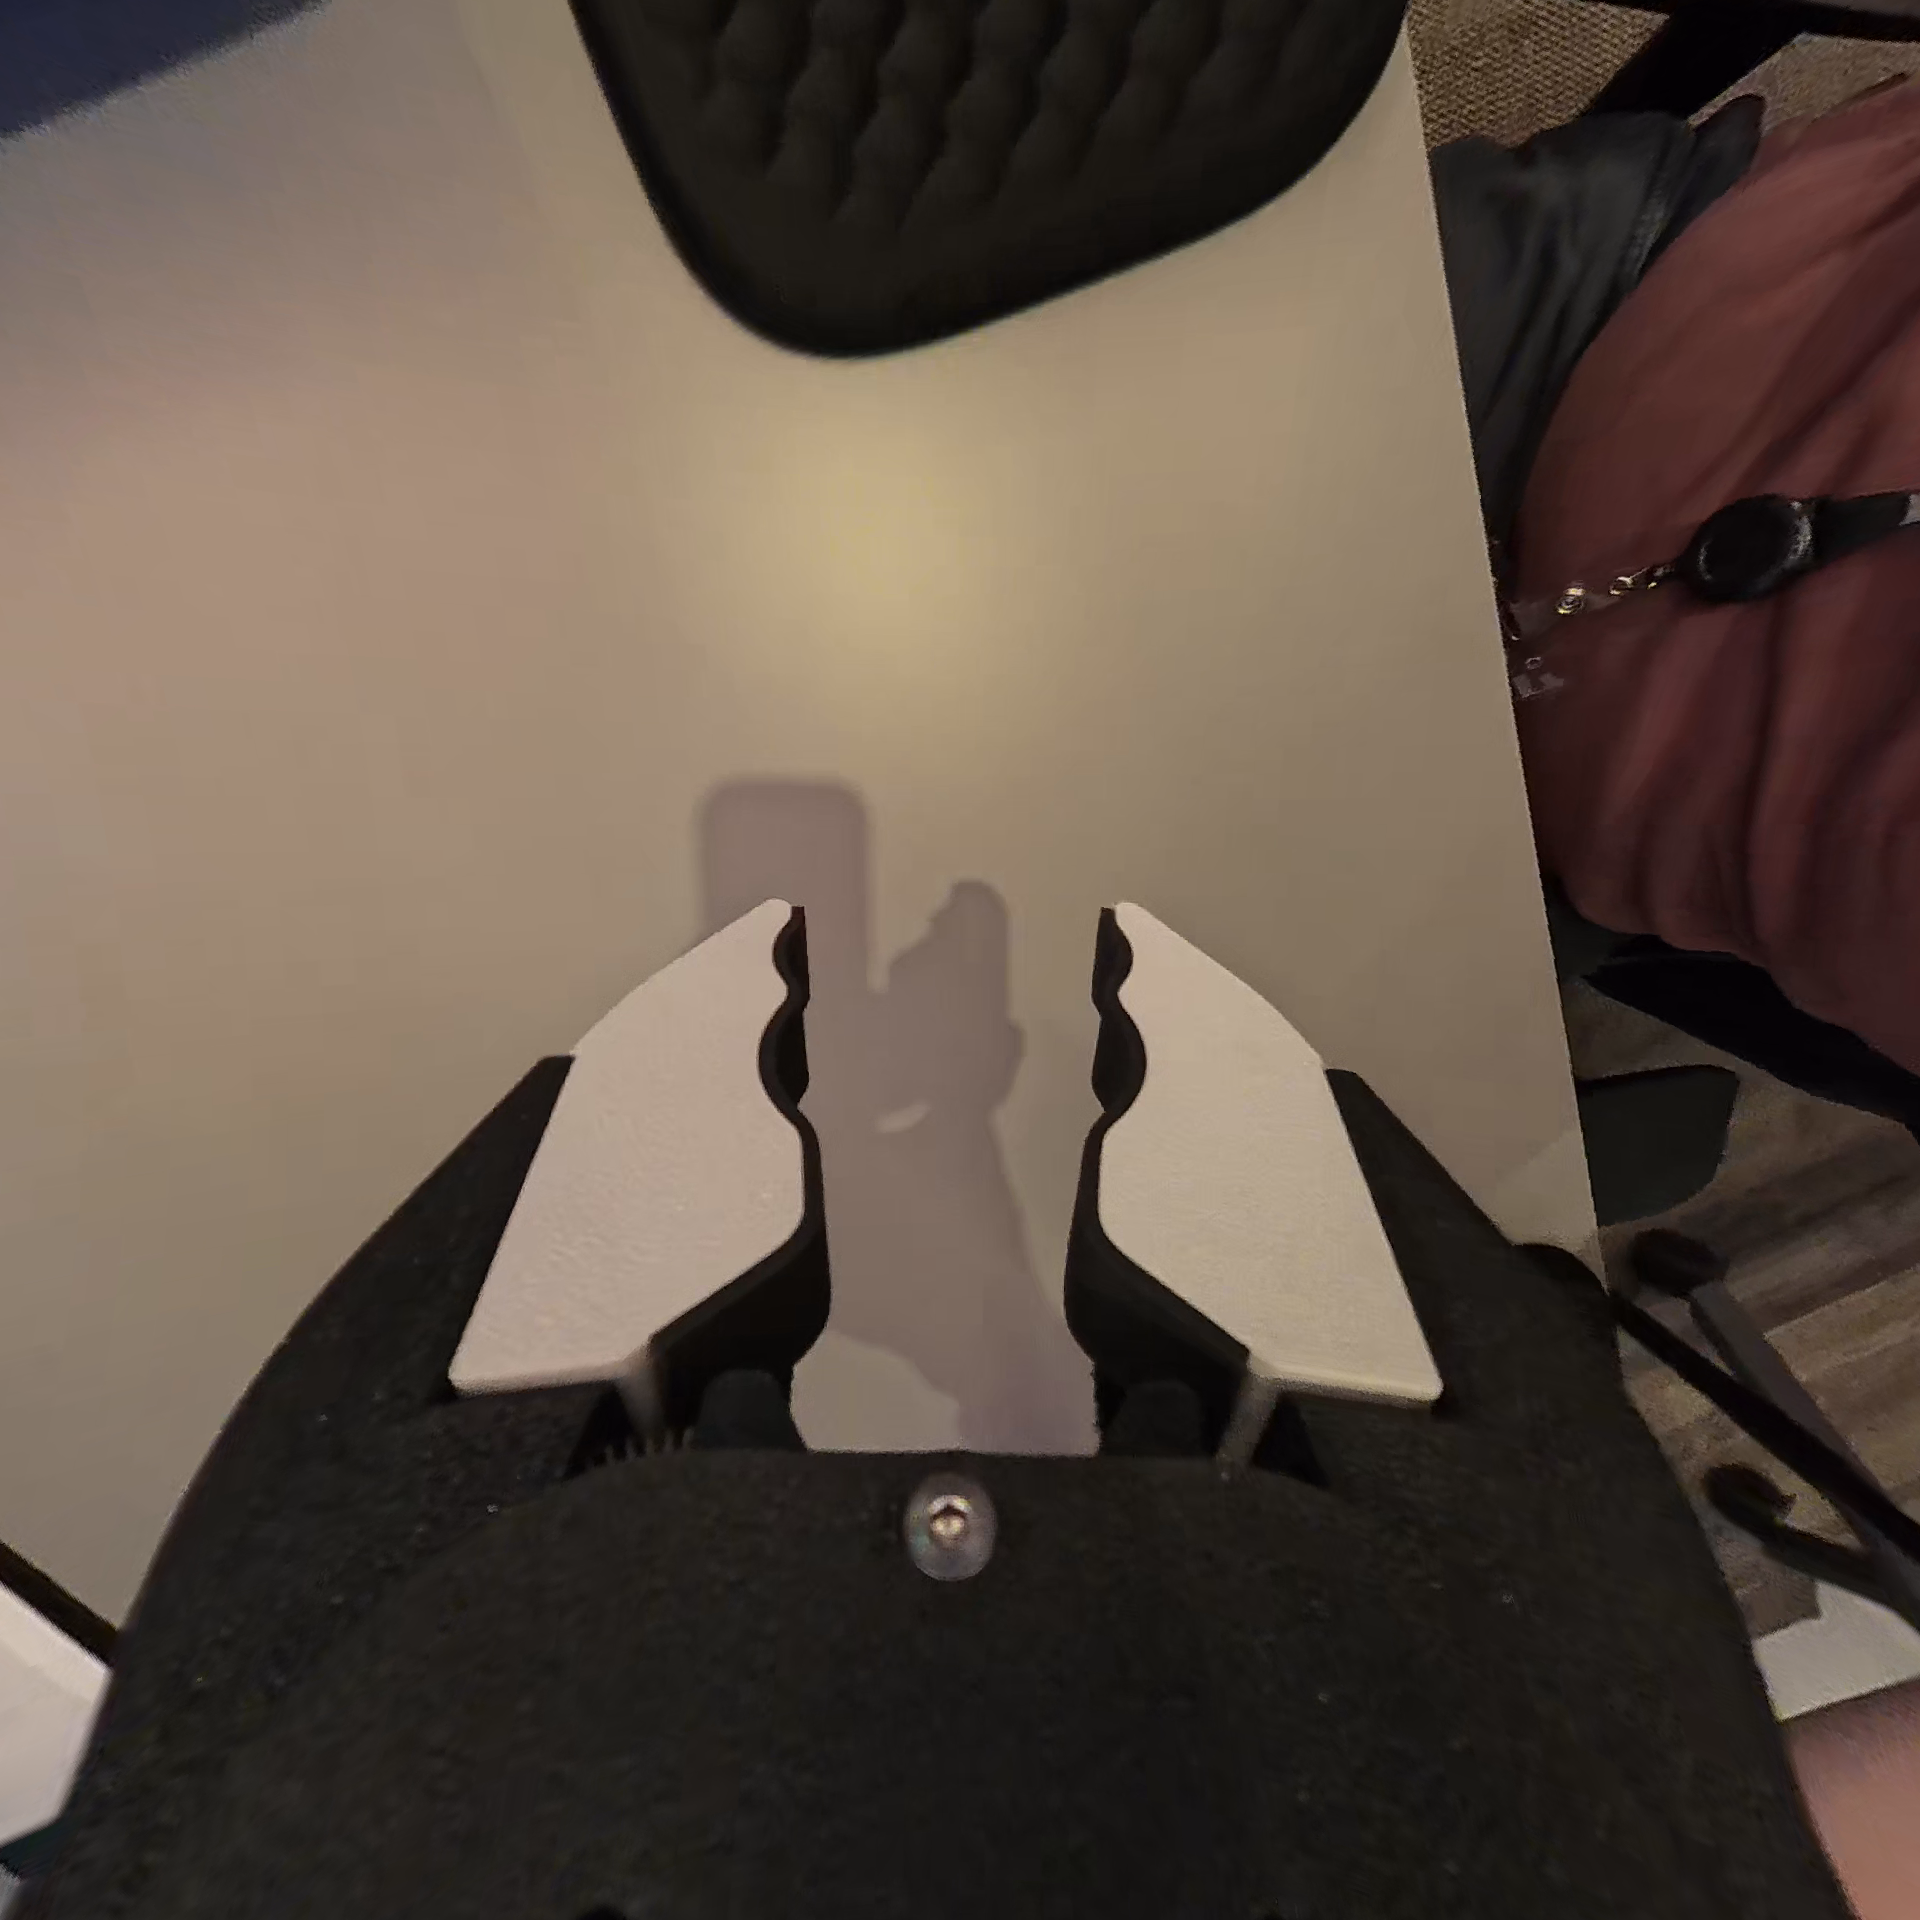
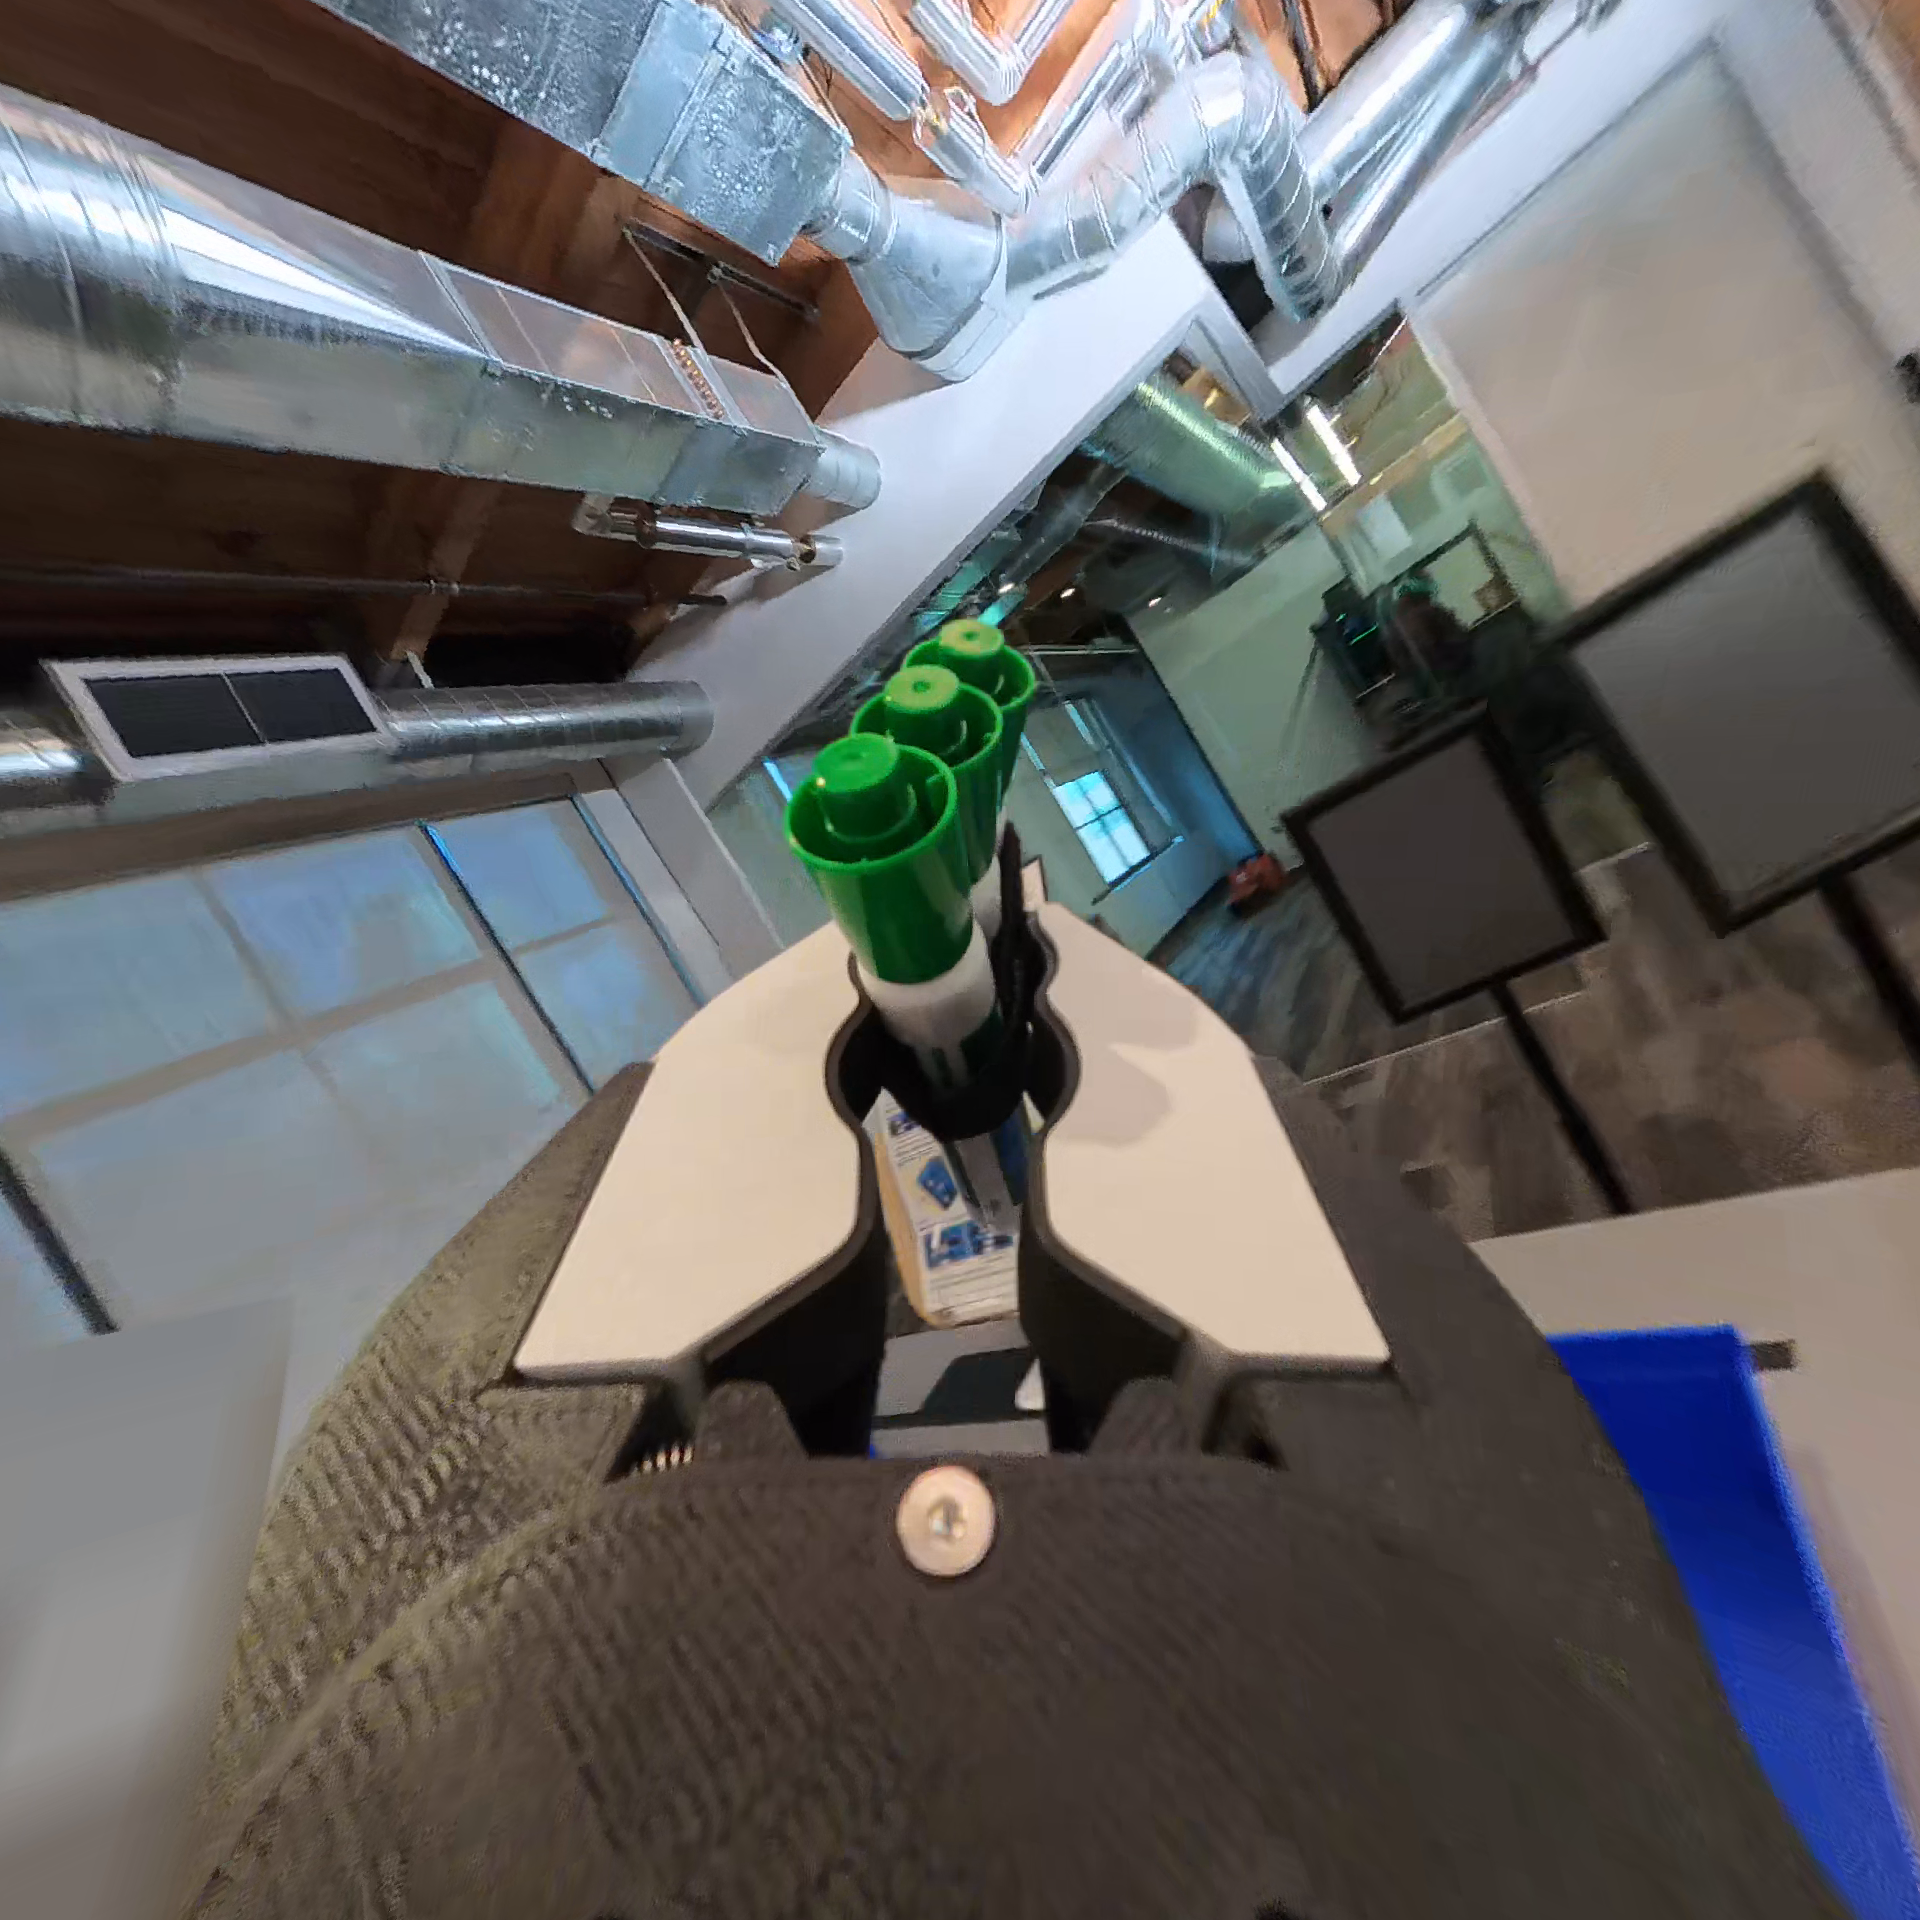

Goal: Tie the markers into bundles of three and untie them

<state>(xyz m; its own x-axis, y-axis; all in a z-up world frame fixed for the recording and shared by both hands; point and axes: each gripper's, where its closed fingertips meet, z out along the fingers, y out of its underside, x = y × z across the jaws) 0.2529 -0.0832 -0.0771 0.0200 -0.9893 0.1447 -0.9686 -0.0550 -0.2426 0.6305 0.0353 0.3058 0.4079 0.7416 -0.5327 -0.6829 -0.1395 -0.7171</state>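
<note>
In the right wrist view my right gripper (image 2: 951, 951) is shut on a bundle of three green-capped markers (image 2: 914, 831). The markers point up and away, caps toward the ceiling. A black tie (image 2: 1013, 977) runs around their white barrels just at the jaws. The gripper is tilted up, off the table. In the left wrist view my left gripper (image 1: 948, 914) is open and empty. It hovers over the bare white table (image 1: 416, 623) and casts its shadow there. No markers show in the left wrist view.
A black padded chair back (image 1: 966, 156) overlaps the table's far edge. A person in a dark red top (image 1: 1745, 623) with a badge reel sits at the right edge. A blue sheet (image 2: 1745, 1610) and framed boards on stands (image 2: 1444, 883) show at right.
</note>
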